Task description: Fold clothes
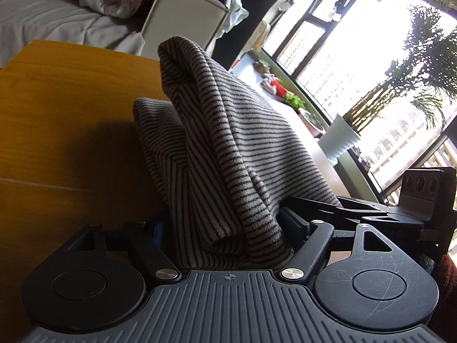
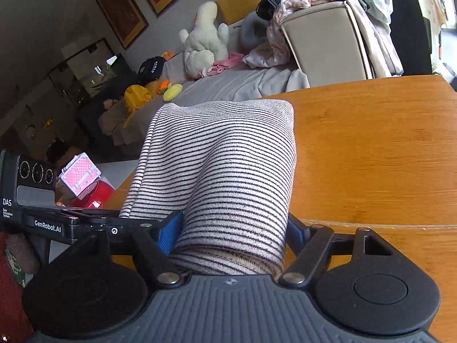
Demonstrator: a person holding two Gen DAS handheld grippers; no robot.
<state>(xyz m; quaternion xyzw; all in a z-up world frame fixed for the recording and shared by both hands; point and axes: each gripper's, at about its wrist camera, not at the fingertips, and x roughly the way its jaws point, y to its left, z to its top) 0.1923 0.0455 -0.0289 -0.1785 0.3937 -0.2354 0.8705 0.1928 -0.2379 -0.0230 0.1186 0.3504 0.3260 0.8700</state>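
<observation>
While bunching thickly between both claws, behaving as soft, light, limp knit: sagging wherever unsupported, neither slippery nor fragile, probably best pinched at a doubled edge or corner rather than mid-roll. Filling the left gripper (image 1: 228,228) with a rolled fold of the striped garment (image 1: 228,143), rising ahead of the fingers and leaning toward the window side; jaws standing wide, whether pressing the cloth or merely flanking it not being clear. Filling the right gripper (image 2: 231,237) likewise, the cloth bulging forward over the wooden table (image 2: 371,157), blue pad (image 2: 168,234) lying against its left flank; grip again impossible to confirm.
</observation>
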